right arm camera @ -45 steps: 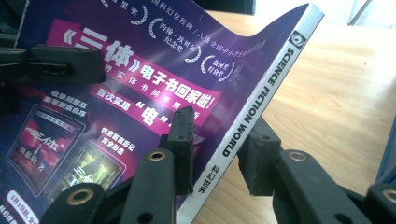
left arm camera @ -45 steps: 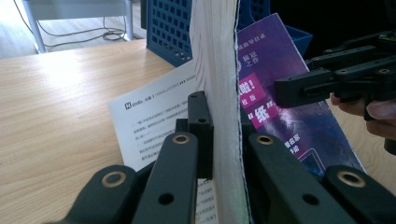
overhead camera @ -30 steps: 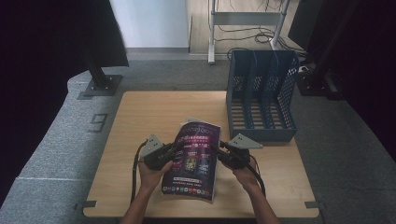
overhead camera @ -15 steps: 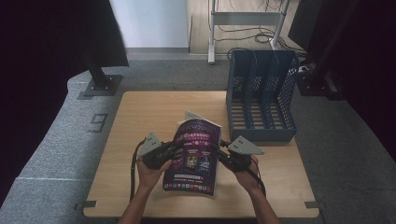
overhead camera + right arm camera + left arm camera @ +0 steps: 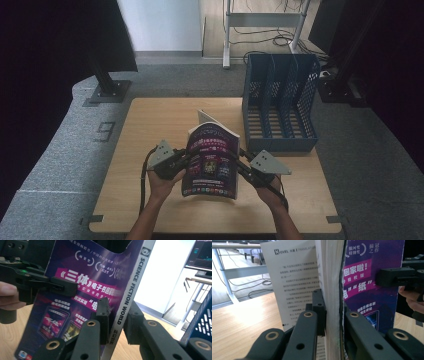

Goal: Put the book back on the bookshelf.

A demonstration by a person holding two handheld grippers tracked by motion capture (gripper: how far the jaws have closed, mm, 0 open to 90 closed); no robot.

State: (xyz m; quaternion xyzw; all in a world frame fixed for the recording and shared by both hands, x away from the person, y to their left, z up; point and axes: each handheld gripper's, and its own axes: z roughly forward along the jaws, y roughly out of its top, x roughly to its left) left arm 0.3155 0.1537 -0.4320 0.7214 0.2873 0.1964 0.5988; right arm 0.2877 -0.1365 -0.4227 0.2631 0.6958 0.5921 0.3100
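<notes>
A purple-covered book (image 5: 210,160) stands tilted above the table's front middle, held between both grippers. My left gripper (image 5: 186,160) is shut on its page edge; in the left gripper view the jaws (image 5: 332,312) pinch the block of pages beside the cover (image 5: 367,285), and a loose white page fans out to the left. My right gripper (image 5: 239,159) grips the spine side. Its jaws (image 5: 116,317) have just been closing, with the white spine (image 5: 130,297) between them. The left gripper's finger (image 5: 60,286) rests on the cover.
A blue slotted file rack (image 5: 280,100) stands at the table's back right, close behind the book. The wooden table (image 5: 150,120) has bare room on its left half. Beyond lie grey floor, a stand base (image 5: 107,92) and cables.
The book has been tipped up from nearly flat to more upright, and both hands rose a little with it. A white page now sticks out at its far edge.
</notes>
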